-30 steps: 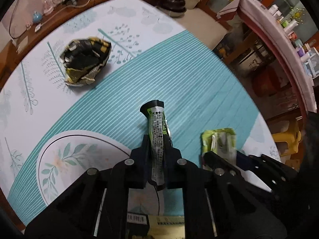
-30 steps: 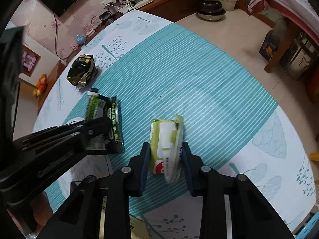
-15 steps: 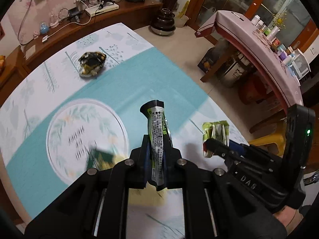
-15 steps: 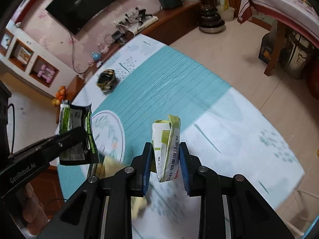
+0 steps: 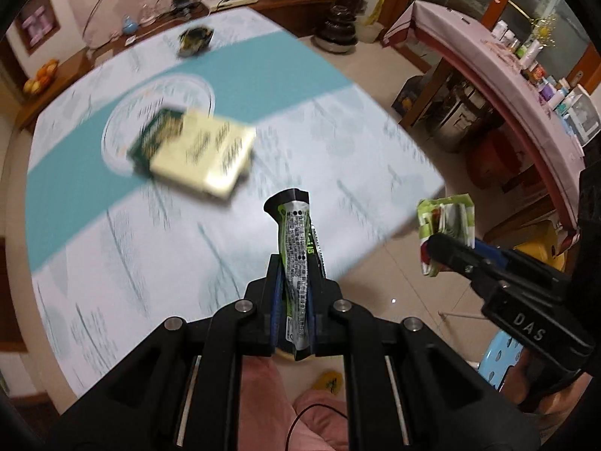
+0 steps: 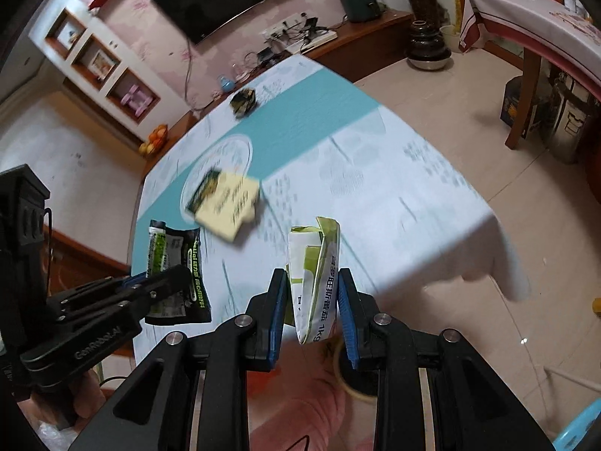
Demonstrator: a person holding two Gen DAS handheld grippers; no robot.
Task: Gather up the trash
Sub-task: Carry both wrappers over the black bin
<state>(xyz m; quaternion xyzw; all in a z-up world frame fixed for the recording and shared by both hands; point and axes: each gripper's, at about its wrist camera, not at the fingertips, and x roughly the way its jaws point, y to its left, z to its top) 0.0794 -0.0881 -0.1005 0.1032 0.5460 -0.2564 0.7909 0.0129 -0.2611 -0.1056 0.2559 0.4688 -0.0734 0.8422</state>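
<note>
My left gripper (image 5: 295, 293) is shut on a black and green wrapper (image 5: 296, 240), held in the air above the near edge of the table (image 5: 338, 143). It also shows in the right wrist view (image 6: 176, 270). My right gripper (image 6: 310, 300) is shut on a folded green and white packet (image 6: 313, 278), also lifted off the table; it shows at the right of the left wrist view (image 5: 445, 225). A flat yellow package (image 5: 199, 154) lies on the table. A crumpled dark wrapper (image 5: 195, 39) lies at the far end.
A bin with a yellowish rim (image 6: 349, 379) shows below my right gripper, near the person's pink-clad legs (image 5: 315, 421). A blue stool (image 5: 499, 357) stands at the right. A pink-covered side table (image 5: 526, 67) and a wooden cabinet (image 5: 263, 0) stand beyond the table.
Both grippers have risen and pulled back from the table with their pieces still held. The table now looks farther away, and the yellow package has come into view.
</note>
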